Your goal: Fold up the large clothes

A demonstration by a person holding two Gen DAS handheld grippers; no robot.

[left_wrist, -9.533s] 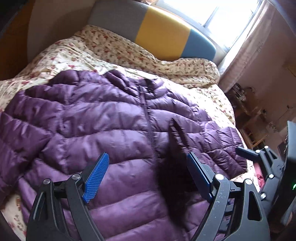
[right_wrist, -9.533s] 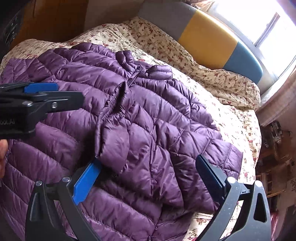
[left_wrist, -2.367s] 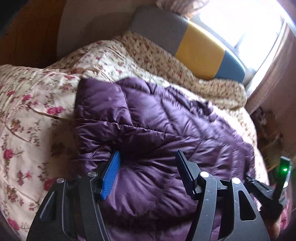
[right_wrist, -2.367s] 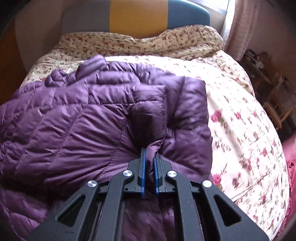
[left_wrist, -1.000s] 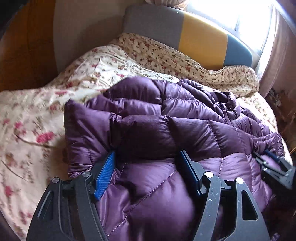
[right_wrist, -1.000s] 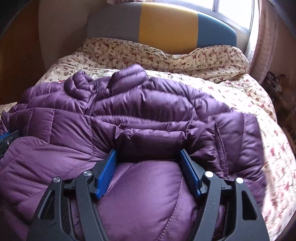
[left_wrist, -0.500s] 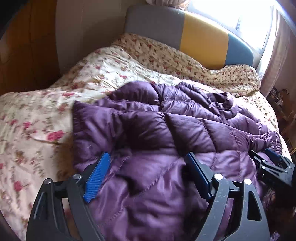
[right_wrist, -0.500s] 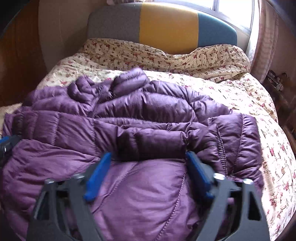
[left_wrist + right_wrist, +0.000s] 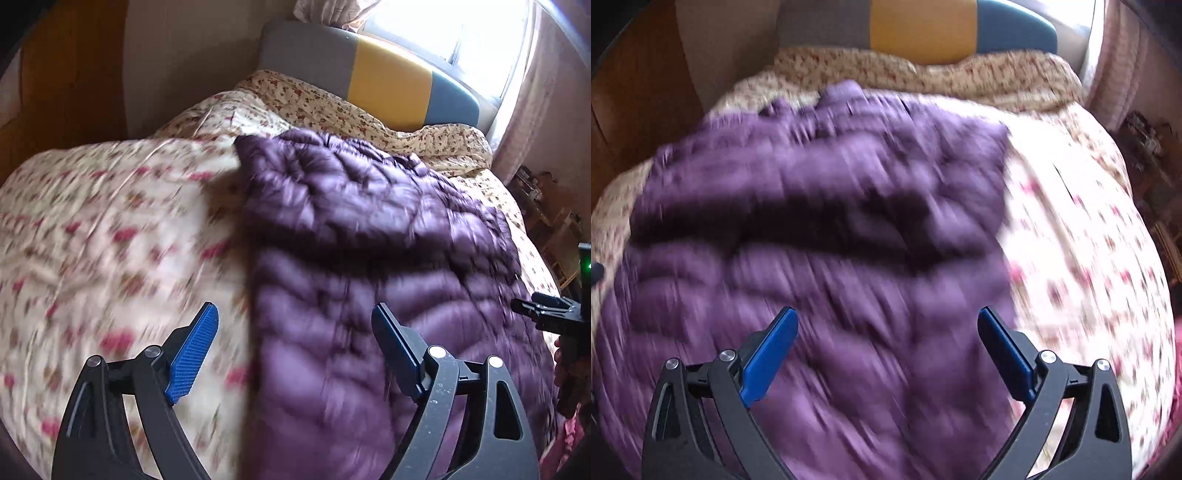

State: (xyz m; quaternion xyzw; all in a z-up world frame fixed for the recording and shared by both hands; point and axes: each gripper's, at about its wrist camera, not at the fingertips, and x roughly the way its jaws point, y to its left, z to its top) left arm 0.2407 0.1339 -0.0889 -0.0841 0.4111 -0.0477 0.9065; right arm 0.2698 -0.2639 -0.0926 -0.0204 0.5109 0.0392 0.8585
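Jacket released after fold

Jacket (image 9: 369, 258) lies doubled on the bed (image 9: 110, 240), ahead of both tongs. Left tongs (image 9: 295, 350) and right tongs (image 9: 886, 347) have just spread wide, empty, pulled back since gripping its hem. Fold looks set.

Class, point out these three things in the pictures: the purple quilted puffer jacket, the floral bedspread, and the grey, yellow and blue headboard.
Purple quilted puffer jacket (image 9: 369, 229): left wrist view, middle of its upper layer.
Floral bedspread (image 9: 110, 229): left wrist view, bare stretch beside the jacket.
Grey, yellow and blue headboard (image 9: 388, 81): left wrist view, yellow middle panel.
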